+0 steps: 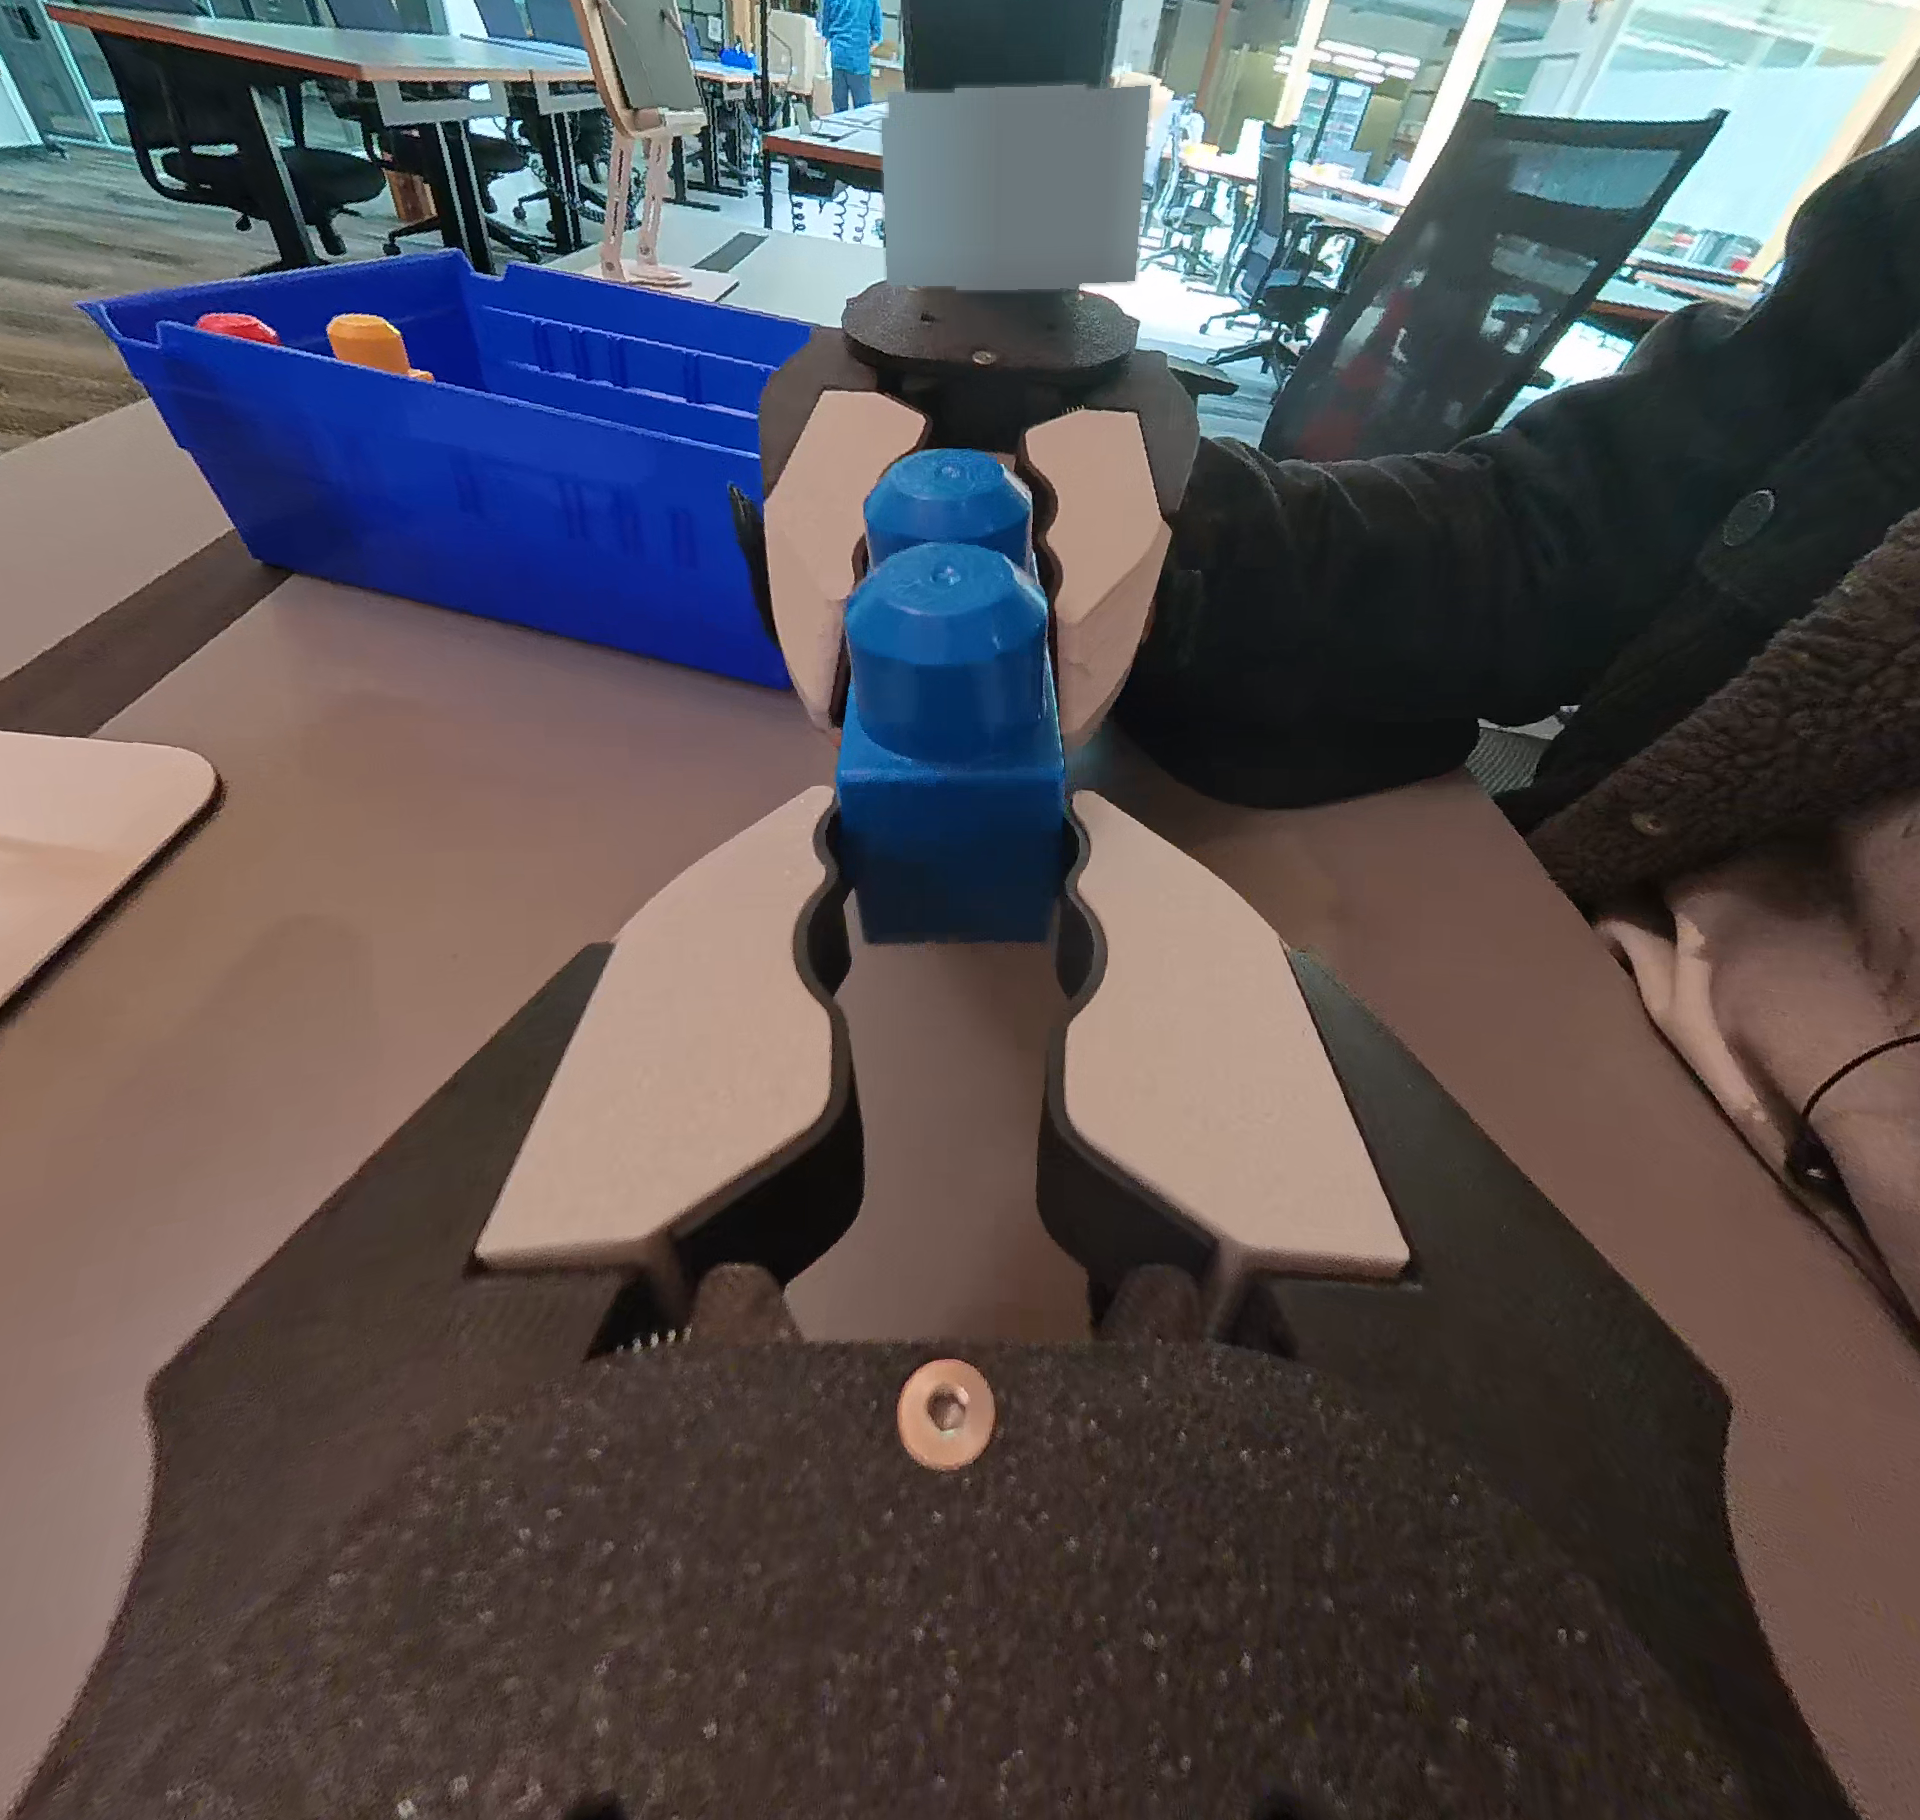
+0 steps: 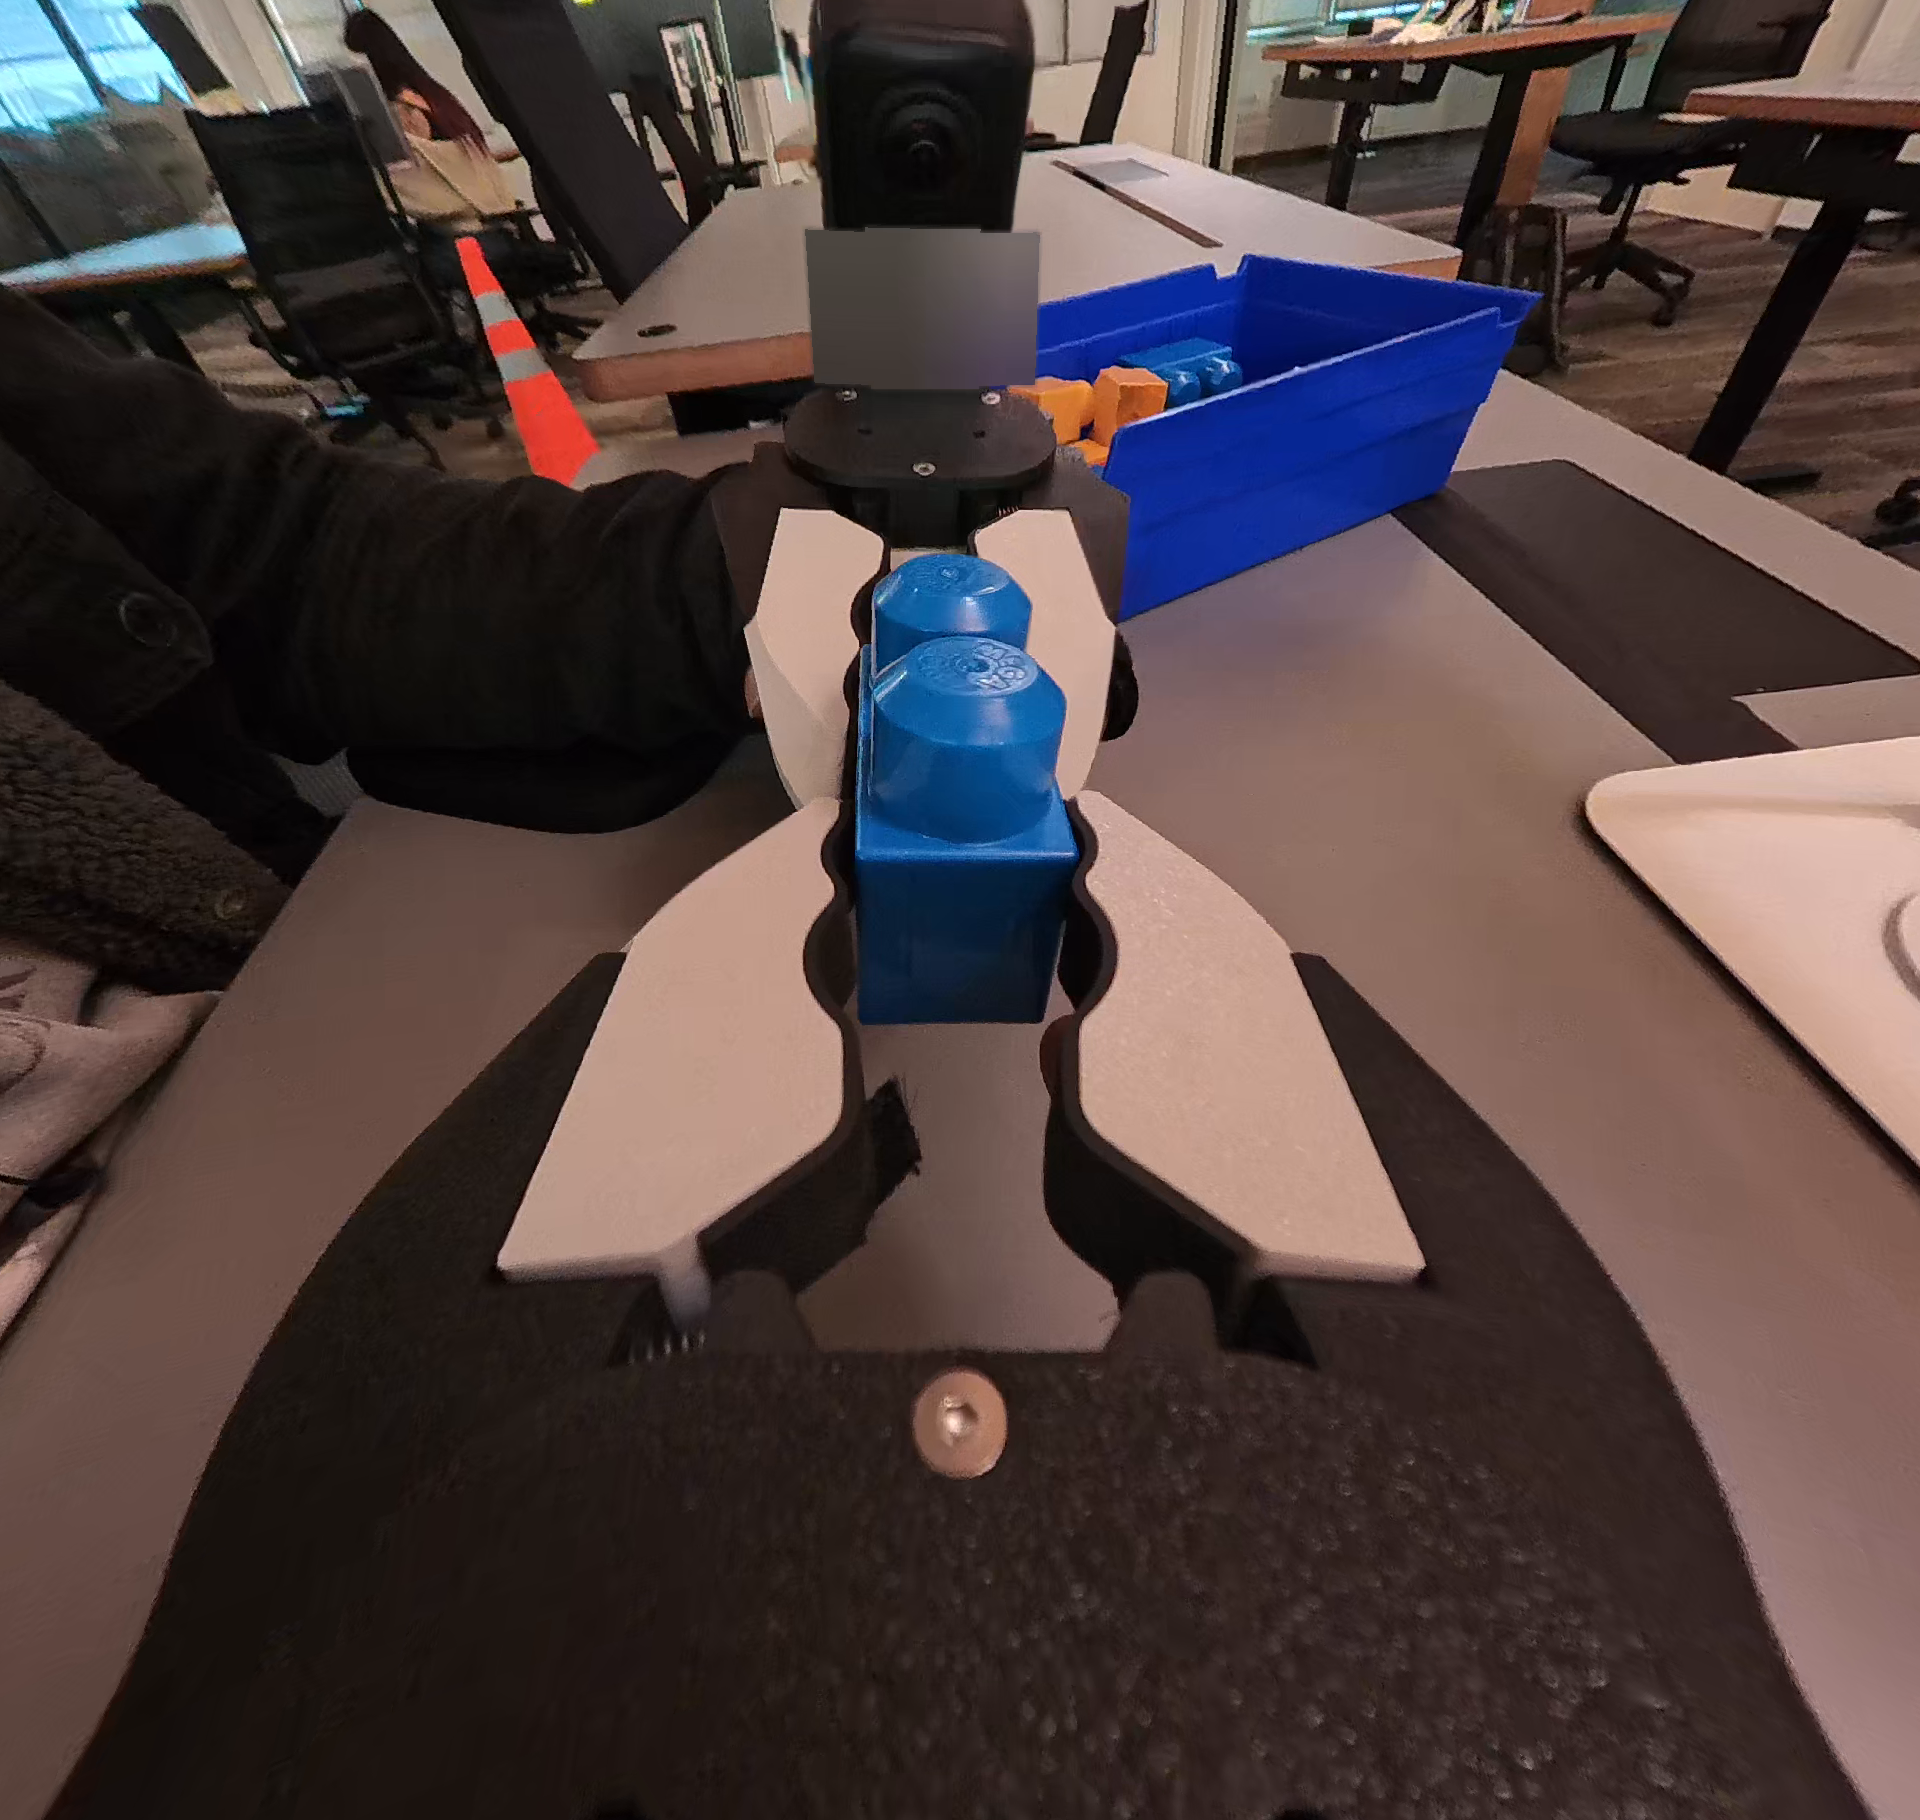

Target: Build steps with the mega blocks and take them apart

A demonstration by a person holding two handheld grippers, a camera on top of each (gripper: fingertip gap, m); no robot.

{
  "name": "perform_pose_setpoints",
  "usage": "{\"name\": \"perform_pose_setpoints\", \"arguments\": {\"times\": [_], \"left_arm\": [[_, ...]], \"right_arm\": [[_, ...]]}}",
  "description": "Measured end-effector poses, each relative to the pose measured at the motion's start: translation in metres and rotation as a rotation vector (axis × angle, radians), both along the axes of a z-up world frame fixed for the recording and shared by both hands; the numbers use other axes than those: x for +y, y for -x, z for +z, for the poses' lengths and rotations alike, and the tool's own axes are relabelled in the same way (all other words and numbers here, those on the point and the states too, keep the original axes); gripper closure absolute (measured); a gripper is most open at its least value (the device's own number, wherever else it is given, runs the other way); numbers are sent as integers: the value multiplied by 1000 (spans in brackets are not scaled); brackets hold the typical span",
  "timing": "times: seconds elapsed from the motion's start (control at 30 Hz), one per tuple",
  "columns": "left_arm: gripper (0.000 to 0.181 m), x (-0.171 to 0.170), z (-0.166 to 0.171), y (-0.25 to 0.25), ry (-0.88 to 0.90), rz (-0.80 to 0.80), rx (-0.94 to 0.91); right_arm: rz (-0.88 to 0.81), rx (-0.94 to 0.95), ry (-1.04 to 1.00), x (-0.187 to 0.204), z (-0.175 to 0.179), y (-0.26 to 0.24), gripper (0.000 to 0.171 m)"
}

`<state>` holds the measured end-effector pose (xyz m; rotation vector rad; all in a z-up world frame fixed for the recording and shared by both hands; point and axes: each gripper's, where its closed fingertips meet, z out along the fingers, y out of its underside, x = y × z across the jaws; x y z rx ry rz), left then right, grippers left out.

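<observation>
Blue two-stud block: gripped at its near end by the left gripper, at its far end by the right gripper. Blue bin: on the grey table, rear left; holds a red block and an orange block.

Both grippers closed, facing tip-to-tip.

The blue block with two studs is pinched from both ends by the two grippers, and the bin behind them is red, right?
Not quite: the bin is blue, as both wrist views show. The rest holds: the left gripper and right gripper each pinch an end of the blue block.
</observation>
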<state>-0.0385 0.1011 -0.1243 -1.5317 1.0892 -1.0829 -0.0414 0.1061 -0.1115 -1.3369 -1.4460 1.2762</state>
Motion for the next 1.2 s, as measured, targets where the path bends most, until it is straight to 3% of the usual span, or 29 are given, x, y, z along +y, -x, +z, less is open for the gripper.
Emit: {"name": "perform_pose_setpoints", "arguments": {"times": [0.5, 0.87, 1.03, 1.2], "left_arm": [[144, -2, 14, 2, -254, 53, 74], [142, 3, 1, 6, -185, 57, 101], [128, 21, 9, 26, -160, 175, 122], [143, 52, 53, 96, -188, 495, 101]], "right_arm": [[-75, 39, -337, -3, 13, 2, 130], [-58, -41, -208, -1, -1, 3, 134], [-90, -60, -149, 12, -4, -3, 135], [-117, -99, -122, 23, -14, -7, 135]]}}
